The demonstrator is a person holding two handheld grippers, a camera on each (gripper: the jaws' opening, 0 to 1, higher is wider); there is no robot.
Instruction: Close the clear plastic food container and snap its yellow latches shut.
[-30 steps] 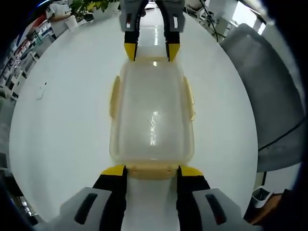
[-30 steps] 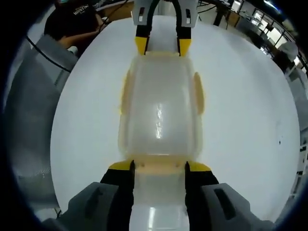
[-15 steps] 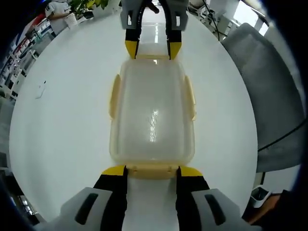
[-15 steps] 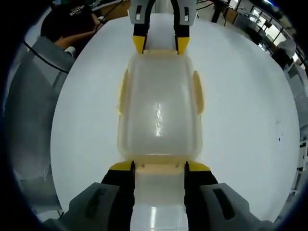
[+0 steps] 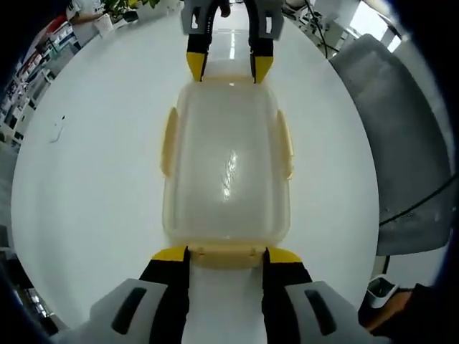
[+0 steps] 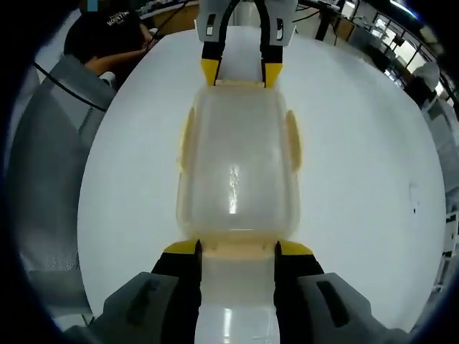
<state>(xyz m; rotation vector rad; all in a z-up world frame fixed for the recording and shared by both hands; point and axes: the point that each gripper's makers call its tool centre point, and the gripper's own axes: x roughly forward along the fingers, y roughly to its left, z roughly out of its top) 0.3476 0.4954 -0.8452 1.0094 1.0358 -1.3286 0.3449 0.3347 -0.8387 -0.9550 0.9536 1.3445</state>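
A clear plastic container [image 5: 226, 165] with its lid on lies lengthwise on the white table [image 5: 86, 179]. Pale yellow latches [image 5: 169, 143] run along its long sides. In the left gripper view, my left gripper [image 5: 226, 254] sits at the near short end, its yellow-tipped jaws closed against the sides of the end latch [image 5: 226, 259]. The right gripper [image 5: 228, 68] holds the far end the same way. In the right gripper view, the container [image 6: 237, 165] stretches from my right gripper [image 6: 237, 249] to the left gripper [image 6: 240, 72], with a side latch [image 6: 292, 140] lying flat.
A grey chair [image 5: 401, 129] stands past the table edge, with a small white bin [image 5: 380, 290] on the floor below it. In the right gripper view, a person in a dark top [image 6: 107, 36] sits beside the same grey chair [image 6: 50, 179]. Bare tabletop lies on both long sides.
Both cameras have pulled back slightly, so the opposite gripper sits a little higher in each view. The container and both grips look unchanged.
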